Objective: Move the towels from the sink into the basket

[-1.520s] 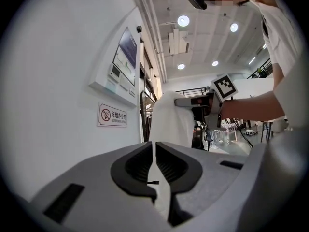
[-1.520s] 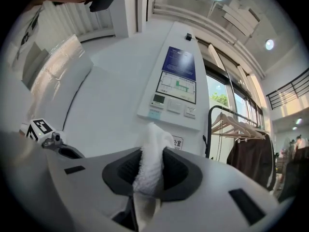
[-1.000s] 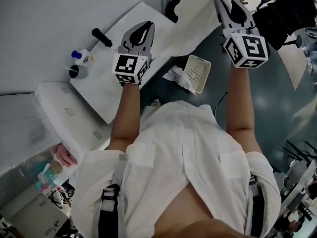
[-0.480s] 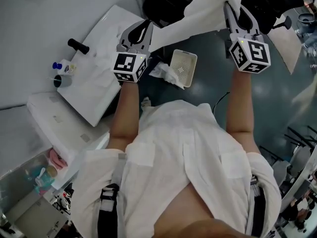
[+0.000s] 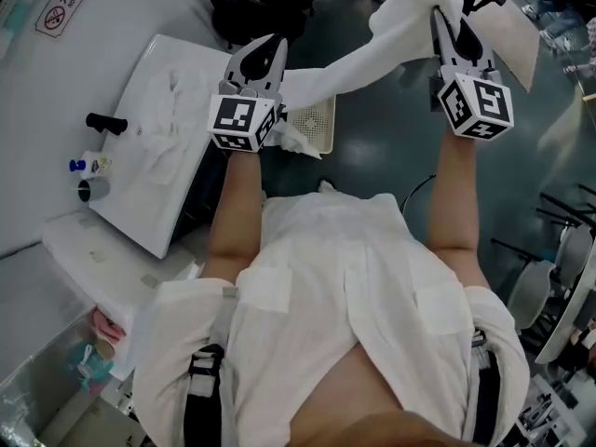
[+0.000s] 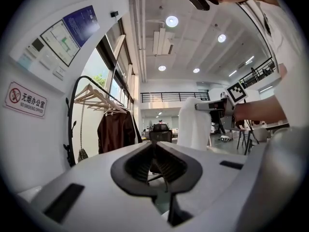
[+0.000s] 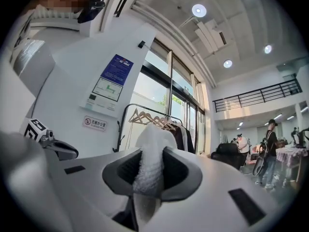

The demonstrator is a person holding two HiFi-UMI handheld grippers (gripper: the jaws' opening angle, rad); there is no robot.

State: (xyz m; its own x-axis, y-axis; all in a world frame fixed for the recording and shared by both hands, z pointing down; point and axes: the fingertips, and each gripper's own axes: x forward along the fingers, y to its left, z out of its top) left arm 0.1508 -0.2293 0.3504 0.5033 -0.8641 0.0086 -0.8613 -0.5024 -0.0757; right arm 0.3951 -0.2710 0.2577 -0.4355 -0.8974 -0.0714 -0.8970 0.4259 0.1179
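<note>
While the jaws of your right gripper (image 5: 438, 15) clamp the towel (image 5: 372, 49) up above the basket (image 5: 317, 119) and your left gripper (image 5: 268, 49) has its jaws together on nothing, the towel's loose hanging tail could land outside the rim.

The towel (image 5: 372, 52) is plain white, as are the sink (image 5: 140, 198) and the perforated basket (image 5: 317, 130). The left gripper (image 5: 271, 47) and right gripper (image 5: 438, 15) are grey, their cubes patterned in black-and-white squares. The floor (image 5: 372, 147) is dark teal.
</note>
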